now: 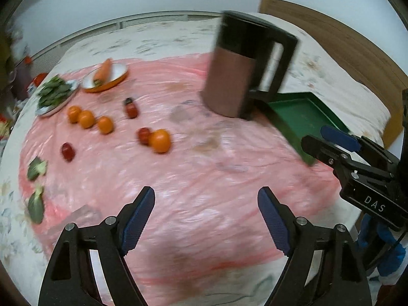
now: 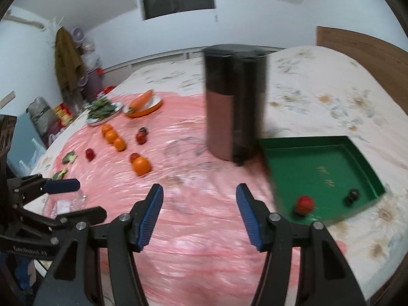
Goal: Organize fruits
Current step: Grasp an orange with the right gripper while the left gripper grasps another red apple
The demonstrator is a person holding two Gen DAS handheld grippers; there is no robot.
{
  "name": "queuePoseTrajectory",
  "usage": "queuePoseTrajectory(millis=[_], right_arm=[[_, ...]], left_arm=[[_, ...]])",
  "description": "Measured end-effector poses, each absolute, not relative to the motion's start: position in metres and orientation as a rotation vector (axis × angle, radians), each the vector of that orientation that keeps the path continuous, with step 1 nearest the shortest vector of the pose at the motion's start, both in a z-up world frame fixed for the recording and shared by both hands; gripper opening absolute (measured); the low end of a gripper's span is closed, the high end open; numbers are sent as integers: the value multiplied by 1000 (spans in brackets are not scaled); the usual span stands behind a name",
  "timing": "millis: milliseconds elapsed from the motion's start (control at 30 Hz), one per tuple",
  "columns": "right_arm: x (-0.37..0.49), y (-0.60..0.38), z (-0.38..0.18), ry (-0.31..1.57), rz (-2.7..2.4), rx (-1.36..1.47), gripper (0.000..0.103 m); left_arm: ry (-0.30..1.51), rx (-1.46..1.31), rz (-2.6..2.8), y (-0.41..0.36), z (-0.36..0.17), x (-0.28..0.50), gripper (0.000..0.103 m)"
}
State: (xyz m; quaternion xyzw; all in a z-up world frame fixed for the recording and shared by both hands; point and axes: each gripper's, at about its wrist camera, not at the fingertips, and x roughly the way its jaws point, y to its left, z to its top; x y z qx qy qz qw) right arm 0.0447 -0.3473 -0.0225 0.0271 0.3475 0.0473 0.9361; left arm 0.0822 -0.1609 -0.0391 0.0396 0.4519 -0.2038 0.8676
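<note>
Several oranges [image 1: 86, 119] [image 2: 111, 136] and small red fruits [image 1: 67, 151] [image 2: 89, 154] lie scattered on the pink sheet. One orange [image 1: 160, 140] [image 2: 141, 165] touches a red fruit [image 1: 144, 135]. A green tray [image 2: 318, 176] [image 1: 303, 117] at the right holds a red fruit [image 2: 304, 204] and a dark one [image 2: 352, 195]. My left gripper [image 1: 206, 219] is open and empty above the sheet; it also shows in the right wrist view [image 2: 76, 199]. My right gripper [image 2: 199, 216] is open and empty, near the tray's left edge.
A tall black and brown jug [image 1: 239, 66] [image 2: 234, 102] stands beside the tray. An orange bowl with a carrot [image 1: 105, 76] [image 2: 142, 104] and a plate of leaves [image 1: 54, 94] [image 2: 102, 111] sit at the far left. Green vegetable pieces [image 1: 35, 186] lie near the left edge.
</note>
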Motion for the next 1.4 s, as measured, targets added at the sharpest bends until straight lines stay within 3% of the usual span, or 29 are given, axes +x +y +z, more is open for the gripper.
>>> queuePoseTrajectory(millis=[200, 733, 1067, 1167, 1233, 1400], right_arm=[[75, -308, -41, 752, 192, 40, 89], [166, -232, -90, 869, 358, -30, 89], [207, -217, -116, 939, 364, -56, 89], [213, -212, -123, 952, 365, -77, 85], [216, -210, -128, 963, 365, -85, 71], [219, -214, -136, 972, 346, -78, 58]], left_arm=[[976, 32, -328, -101, -55, 106, 67], [1019, -120, -79, 16, -97, 192, 66], [1049, -89, -26, 28, -121, 247, 59], [1058, -73, -17, 26, -128, 256, 57], [1063, -71, -11, 26, -133, 261, 55], [1088, -61, 10, 27, -149, 268, 50]])
